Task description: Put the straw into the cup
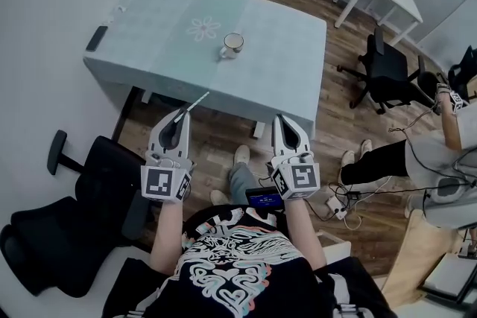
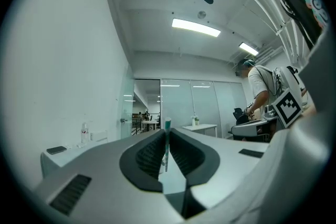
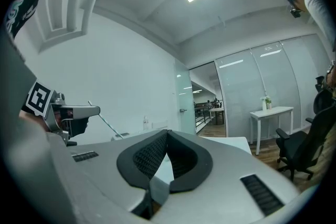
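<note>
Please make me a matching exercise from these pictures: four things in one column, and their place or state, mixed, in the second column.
1 straw
2 cup
3 dark flat device
4 right hand-held gripper

A shut, empty
B beside the flower print on the table
C at the table's left edge
D clamped in the left hand-held gripper

Pairs: 1-D, 2-B, 3-C, 4-A

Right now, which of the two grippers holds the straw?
The left gripper: its jaws are shut on the straw, which pokes out toward the table. The right gripper is shut on nothing.
</note>
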Motion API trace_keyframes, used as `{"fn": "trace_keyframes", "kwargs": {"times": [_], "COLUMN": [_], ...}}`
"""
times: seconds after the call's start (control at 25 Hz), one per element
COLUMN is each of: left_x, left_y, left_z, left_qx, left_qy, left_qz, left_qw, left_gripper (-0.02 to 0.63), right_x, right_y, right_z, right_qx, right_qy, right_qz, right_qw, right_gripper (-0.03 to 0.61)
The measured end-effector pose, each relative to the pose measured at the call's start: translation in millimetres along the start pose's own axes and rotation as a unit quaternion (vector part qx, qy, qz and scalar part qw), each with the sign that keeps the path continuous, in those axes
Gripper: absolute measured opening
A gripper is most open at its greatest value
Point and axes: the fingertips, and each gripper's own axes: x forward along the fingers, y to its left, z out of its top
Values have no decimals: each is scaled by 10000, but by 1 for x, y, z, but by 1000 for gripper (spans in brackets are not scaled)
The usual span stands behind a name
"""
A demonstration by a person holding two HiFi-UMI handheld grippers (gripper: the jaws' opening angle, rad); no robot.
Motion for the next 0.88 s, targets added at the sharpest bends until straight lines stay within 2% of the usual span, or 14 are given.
{"fn": "trace_keyframes", "kwargs": {"times": [0.2,0.64,0.88], "left_x": [27,96,126], "left_y": [7,35,45], "left_z": [-9,-24,-18], "left_qx": [-73,-110,-281], "left_qy": [128,202,-75], "left_qz": [-46,-6,-112], "left_qw": [9999,9997,9995], "left_gripper": [28,28,29], "right_x": [26,100,138], "right_y": [-11,-42,-54], "right_z": [3,-17,-21], "right_qx": [22,166,216], "right_qy": [-26,221,302], "right_qz": [40,115,212], "right_qw": [10000,9996,9991], "right_gripper": [-2,-2,-2]}}
